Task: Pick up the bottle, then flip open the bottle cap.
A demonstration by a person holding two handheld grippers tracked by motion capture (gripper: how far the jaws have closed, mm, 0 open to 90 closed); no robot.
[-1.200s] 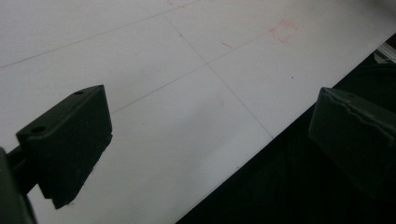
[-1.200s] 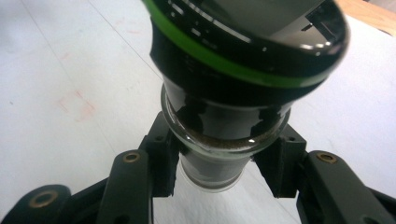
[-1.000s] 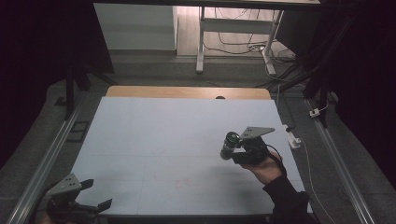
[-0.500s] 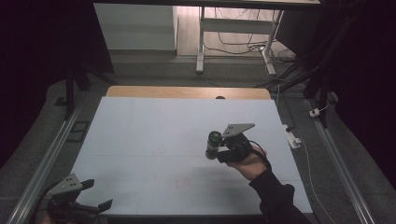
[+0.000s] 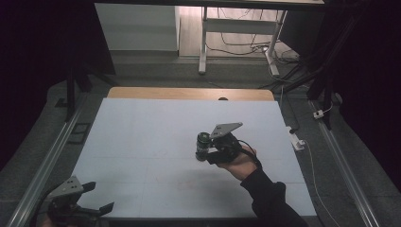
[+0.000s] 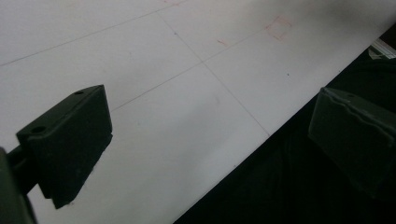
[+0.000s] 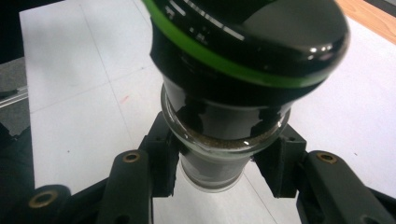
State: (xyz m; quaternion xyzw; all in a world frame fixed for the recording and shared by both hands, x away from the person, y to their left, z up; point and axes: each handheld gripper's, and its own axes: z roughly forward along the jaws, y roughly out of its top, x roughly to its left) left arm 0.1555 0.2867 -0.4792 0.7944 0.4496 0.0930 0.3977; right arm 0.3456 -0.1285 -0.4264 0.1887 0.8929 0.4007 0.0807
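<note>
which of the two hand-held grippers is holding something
The right hand-held gripper, over the middle of the white table: its jaws clamp a dark jar with a green-ringed black lid. The left hand-held gripper, at the near left corner, has open jaws with nothing between them.

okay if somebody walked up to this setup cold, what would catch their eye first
Most likely the right gripper held over the middle of the pale table, its jaws shut on a glass jar with a black cap and a bright green ring. Next, the left gripper at the near left corner of the table, jaws open with nothing between them. Beyond the far edge, a lit patch of floor with a stand and loose cables stands out against the dark room.
</note>
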